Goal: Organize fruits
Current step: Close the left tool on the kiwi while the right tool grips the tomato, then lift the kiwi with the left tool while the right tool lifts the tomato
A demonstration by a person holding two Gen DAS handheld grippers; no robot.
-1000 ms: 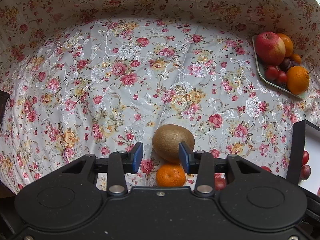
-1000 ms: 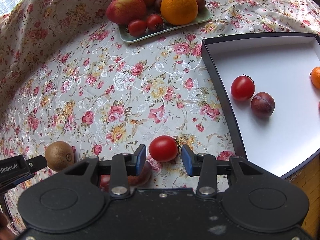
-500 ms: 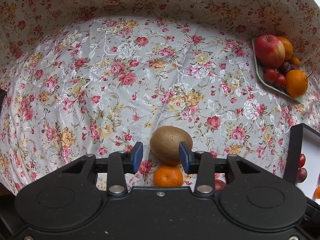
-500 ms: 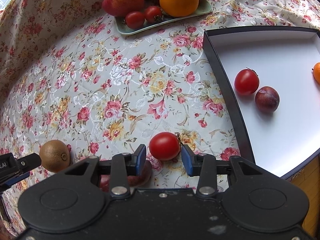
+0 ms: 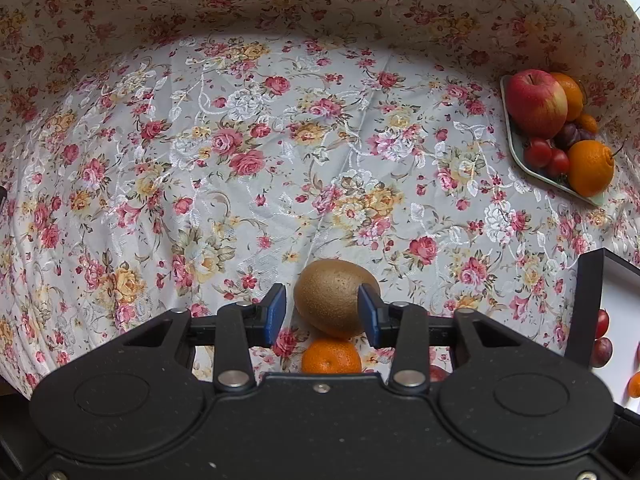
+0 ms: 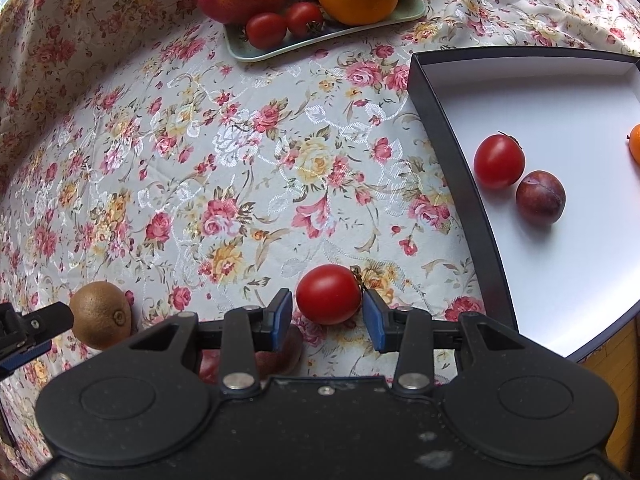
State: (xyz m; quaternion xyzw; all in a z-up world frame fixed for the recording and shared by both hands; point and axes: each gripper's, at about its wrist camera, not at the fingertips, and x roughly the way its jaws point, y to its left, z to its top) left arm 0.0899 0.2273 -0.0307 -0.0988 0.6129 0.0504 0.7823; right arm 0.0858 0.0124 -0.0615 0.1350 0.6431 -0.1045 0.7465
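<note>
In the lower centre of the right wrist view, my right gripper [image 6: 327, 314] stands spread around the tomato [image 6: 329, 294], a gap showing at each blue pad, so nothing is pinched yet. I judge the step in hand to be taking this tomato. To do it well I should settle lower until the pads sit at the fruit's widest girth, close gently, since it is round, smooth and likely soft, and mind the stem stub on its right side. A dark reddish fruit [image 6: 276, 356] lies half hidden just under the left pad; I cannot tell what it is. In the lower centre of the left wrist view, my left gripper [image 5: 322, 314] brackets the kiwi [image 5: 334, 296], its right pad seeming to touch and its left pad standing clear, with a mandarin [image 5: 331, 356] just below. Farther right, the box [image 6: 444, 148] already holds a tomato and a plum. At the upper edge sits the green plate [image 6: 256, 50] of fruit.
</note>
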